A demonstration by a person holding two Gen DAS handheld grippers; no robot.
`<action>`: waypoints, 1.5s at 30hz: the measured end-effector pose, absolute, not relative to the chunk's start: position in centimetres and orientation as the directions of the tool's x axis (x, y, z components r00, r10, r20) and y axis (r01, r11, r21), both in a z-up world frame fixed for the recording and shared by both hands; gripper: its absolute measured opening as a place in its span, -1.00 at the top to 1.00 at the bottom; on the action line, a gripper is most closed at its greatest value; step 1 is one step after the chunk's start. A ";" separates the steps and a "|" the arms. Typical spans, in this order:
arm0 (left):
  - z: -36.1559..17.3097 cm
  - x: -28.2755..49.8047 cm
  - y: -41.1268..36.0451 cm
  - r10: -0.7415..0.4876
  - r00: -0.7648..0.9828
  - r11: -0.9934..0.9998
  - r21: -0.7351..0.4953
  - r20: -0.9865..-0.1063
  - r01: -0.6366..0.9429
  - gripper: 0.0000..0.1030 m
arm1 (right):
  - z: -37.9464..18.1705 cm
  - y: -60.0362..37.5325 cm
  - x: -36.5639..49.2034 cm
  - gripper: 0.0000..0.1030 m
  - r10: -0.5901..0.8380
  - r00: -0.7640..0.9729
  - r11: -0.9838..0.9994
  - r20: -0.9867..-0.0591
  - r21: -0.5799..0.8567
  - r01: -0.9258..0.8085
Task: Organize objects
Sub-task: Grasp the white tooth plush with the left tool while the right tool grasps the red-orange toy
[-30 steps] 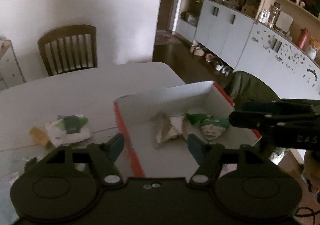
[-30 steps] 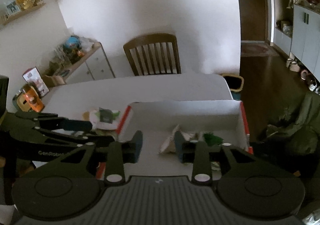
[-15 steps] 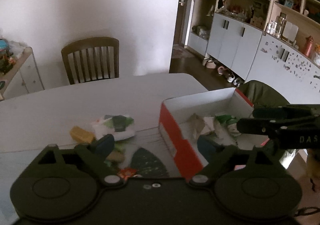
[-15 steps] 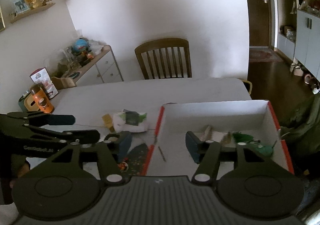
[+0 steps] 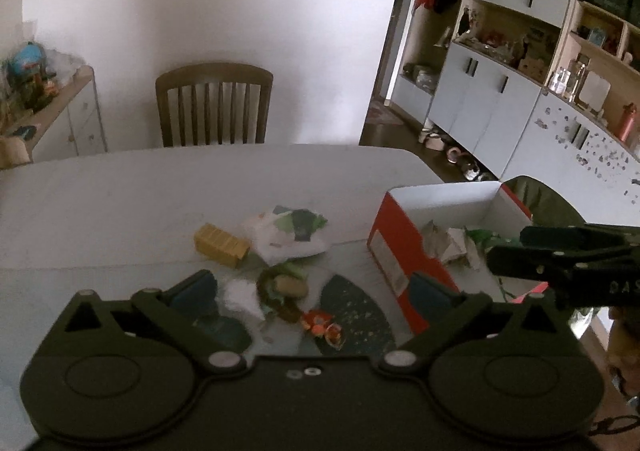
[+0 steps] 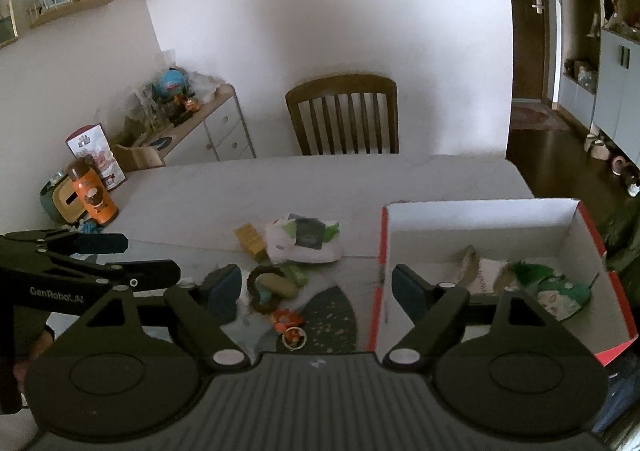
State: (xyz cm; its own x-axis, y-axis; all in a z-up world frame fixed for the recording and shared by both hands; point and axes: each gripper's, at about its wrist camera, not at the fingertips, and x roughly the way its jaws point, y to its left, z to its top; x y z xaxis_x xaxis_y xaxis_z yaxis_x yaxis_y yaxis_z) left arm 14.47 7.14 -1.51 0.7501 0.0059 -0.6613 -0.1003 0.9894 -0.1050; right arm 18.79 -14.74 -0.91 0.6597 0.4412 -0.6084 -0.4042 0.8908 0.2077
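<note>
Left wrist view: the left gripper (image 5: 310, 287) hangs spread and empty above loose wrappers (image 5: 288, 287) on the grey table (image 5: 120, 203), left of the red-and-white cardboard box (image 5: 404, 251).

Right wrist view: the right gripper (image 6: 316, 285) gapes empty, straddling the box's red wall (image 6: 378, 291); a yellow block (image 6: 250, 237) lies just beside a white pouch (image 6: 304, 241).

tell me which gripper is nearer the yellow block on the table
Left, though only by a little. The left gripper hovers open just short of the clutter, with the yellow block slightly ahead of its left finger. The right gripper sits further right, straddling the red box's left wall.
</note>
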 end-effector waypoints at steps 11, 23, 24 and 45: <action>-5.9 13.4 14.0 0.038 0.681 0.972 -0.130 -0.732 -0.194 -0.99 | -4.0 -10.1 19.4 -0.60 0.418 0.614 0.899 -0.669 0.205 -0.388; -11.6 14.8 19.2 0.109 0.620 0.964 -0.069 -0.777 -0.256 -0.99 | -9.1 -4.8 21.5 -0.60 0.362 0.548 0.901 -0.754 0.132 -0.414; -12.0 15.0 19.6 0.120 0.618 0.962 -0.064 -0.777 -0.266 -0.98 | -9.6 -4.4 21.7 -0.60 0.359 0.541 0.900 -0.760 0.127 -0.417; -16.4 18.1 22.2 0.105 0.594 0.971 -0.048 -0.797 -0.236 -0.82 | -16.4 -1.9 26.4 -0.59 0.293 0.437 0.901 -0.850 0.093 -0.424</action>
State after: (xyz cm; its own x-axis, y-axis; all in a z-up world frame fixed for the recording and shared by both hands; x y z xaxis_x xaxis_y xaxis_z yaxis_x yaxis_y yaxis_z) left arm 18.05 22.25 -16.36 0.5943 0.1052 -0.7974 -0.2361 0.9705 -0.0479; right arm 26.35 -1.93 -16.44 0.4371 0.2934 -0.8502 -0.4243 0.9008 0.0927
